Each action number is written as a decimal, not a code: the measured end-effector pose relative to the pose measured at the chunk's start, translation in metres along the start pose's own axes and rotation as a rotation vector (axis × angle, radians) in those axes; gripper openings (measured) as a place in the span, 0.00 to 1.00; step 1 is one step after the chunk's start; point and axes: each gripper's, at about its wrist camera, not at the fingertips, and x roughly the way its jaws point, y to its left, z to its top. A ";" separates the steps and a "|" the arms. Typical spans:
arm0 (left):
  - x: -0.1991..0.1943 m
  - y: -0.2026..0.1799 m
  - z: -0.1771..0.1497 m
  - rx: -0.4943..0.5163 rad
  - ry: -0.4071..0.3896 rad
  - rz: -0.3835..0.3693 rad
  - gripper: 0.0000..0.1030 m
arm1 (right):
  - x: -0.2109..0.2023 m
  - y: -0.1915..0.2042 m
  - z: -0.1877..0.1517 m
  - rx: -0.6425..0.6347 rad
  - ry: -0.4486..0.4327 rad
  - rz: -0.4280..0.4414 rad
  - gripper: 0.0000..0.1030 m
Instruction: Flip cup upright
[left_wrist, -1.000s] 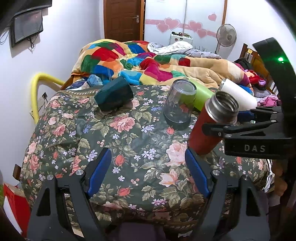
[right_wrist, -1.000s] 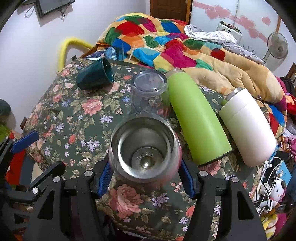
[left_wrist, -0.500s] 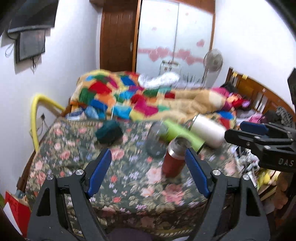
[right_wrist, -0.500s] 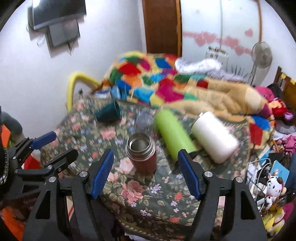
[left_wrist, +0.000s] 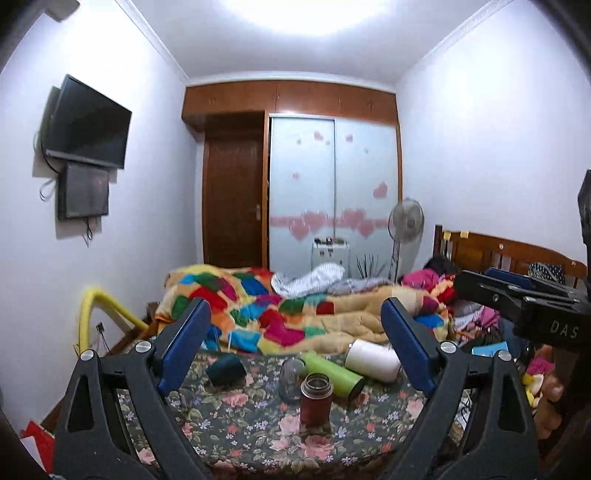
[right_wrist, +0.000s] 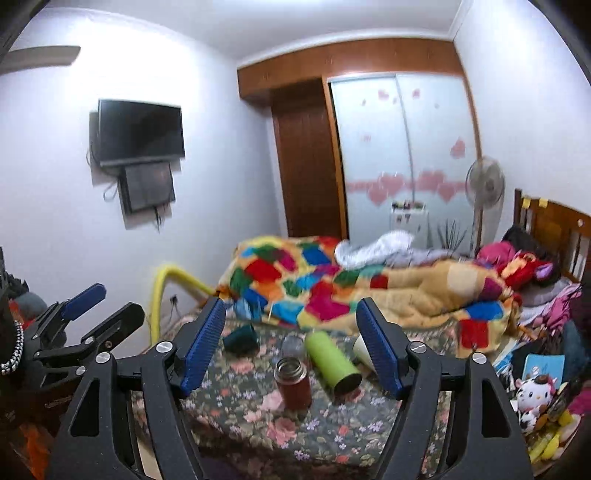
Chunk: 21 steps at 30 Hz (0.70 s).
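Note:
A red steel cup stands upright, mouth up, on the floral tablecloth; it also shows in the right wrist view. My left gripper is open and empty, well back from the table and above it. My right gripper is open and empty, also pulled back, and shows at the right of the left wrist view. A dark green cup, a green bottle and a white cup lie on their sides. A clear glass stands mouth down.
A bed with a patchwork quilt lies behind the table. A yellow padded rail is at the left. A wooden headboard and clutter with toys are at the right. A fan stands by the wardrobe.
My right gripper let go of the red cup, which now stands upright on the cloth. Both grippers pulled back and up, away from the table.

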 end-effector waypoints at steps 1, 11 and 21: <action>-0.006 -0.002 0.000 0.000 -0.013 0.008 0.91 | -0.003 0.002 -0.001 -0.003 -0.012 -0.003 0.72; -0.016 0.002 -0.010 -0.018 -0.012 0.050 1.00 | -0.022 0.019 -0.016 -0.070 -0.100 -0.100 1.00; -0.017 0.004 -0.013 -0.028 0.008 0.061 1.00 | -0.032 0.016 -0.024 -0.073 -0.070 -0.095 1.00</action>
